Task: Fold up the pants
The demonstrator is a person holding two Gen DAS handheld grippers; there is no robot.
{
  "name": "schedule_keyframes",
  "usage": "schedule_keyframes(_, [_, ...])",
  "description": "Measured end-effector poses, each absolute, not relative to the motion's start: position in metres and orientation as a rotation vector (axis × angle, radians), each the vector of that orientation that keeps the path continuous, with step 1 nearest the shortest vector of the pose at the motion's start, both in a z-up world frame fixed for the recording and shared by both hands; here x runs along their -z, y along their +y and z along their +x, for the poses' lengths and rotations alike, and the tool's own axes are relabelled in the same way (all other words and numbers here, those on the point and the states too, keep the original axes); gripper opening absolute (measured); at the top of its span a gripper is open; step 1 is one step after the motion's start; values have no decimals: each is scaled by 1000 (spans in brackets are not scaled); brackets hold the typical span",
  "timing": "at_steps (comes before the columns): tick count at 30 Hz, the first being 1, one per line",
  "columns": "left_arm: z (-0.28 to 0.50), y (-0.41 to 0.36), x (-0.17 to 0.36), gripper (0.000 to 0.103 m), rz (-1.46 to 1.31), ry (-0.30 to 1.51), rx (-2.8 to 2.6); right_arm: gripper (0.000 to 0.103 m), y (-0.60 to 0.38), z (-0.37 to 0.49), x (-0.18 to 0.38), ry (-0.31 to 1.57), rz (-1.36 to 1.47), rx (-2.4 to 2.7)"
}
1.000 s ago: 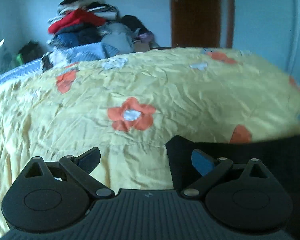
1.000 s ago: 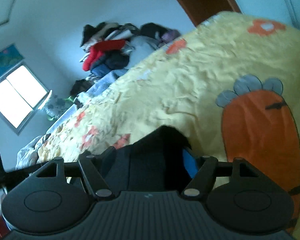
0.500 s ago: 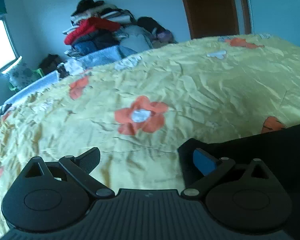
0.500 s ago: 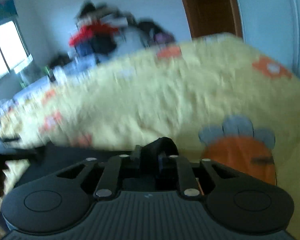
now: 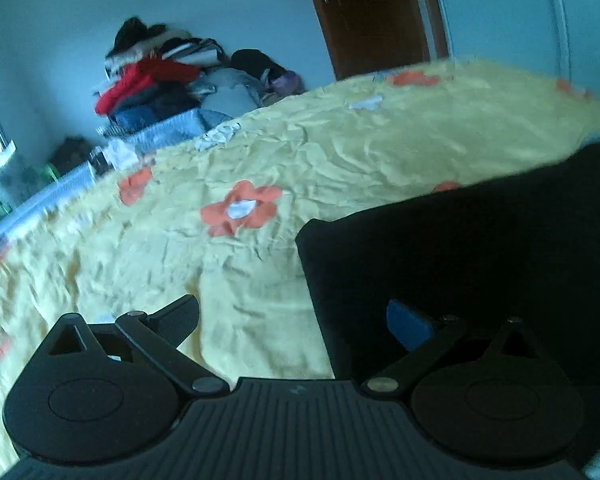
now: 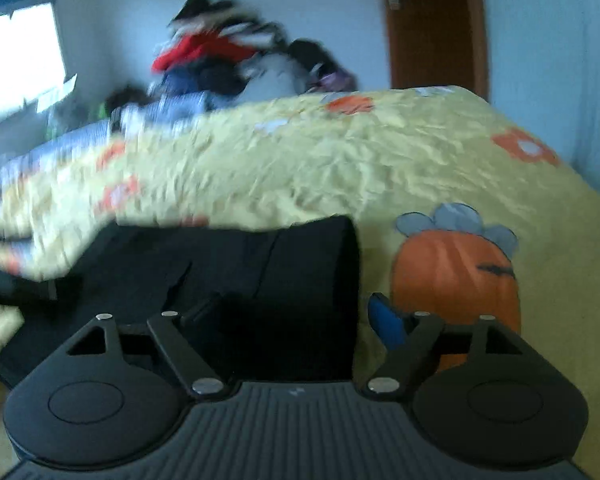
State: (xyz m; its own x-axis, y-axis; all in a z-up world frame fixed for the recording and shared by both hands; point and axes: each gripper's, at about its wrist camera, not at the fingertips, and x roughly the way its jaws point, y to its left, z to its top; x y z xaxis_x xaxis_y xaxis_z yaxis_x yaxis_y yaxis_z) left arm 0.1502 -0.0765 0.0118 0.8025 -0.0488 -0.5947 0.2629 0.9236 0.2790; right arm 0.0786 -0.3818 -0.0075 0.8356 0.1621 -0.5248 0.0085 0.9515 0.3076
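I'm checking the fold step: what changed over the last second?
The right gripper, shut on the black pants half a second ago, has opened and let go; the pants now lie on the yellow bedspread. The left gripper stayed open, its right finger over the pants' corner.

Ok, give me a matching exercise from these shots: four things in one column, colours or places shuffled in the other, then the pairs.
Things:
1. pants
2. bedspread
3. door
4. clothes pile

Colour or place:
A. brown, against the back wall
B. black, lying on the bed
C. heaped beyond the far edge of the bed
D. yellow with orange flowers

Pairs: 1-B, 2-D, 3-A, 4-C
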Motion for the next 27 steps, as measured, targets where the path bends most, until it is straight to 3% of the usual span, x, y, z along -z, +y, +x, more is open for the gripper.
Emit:
schedule_keyframes(5, [134, -51, -20, 103, 194, 668, 228, 79, -411, 64, 14, 564, 472, -85])
schedule_keyframes(11, [140, -43, 2, 103, -26, 849, 342, 79, -399, 70, 39, 651, 613, -197])
schedule_keyframes(16, [135, -48, 9, 103, -52, 821, 338, 81, -384, 70, 36, 677, 584, -237])
schedule_keyframes(19, [128, -52, 12, 93, -46, 789, 363, 81, -365, 70, 32, 692, 497, -250])
schedule_keyframes(21, [124, -52, 11, 75, -37, 770, 362, 80, -355, 67, 30, 694, 426, -236])
schedule_keyframes(23, [120, -49, 7, 71, -33, 764, 352, 78, -351, 66, 29, 697, 365, -218])
schedule_keyframes(27, [88, -51, -11, 78, 58, 682, 296, 79, -351, 50, 22, 669, 313, -85])
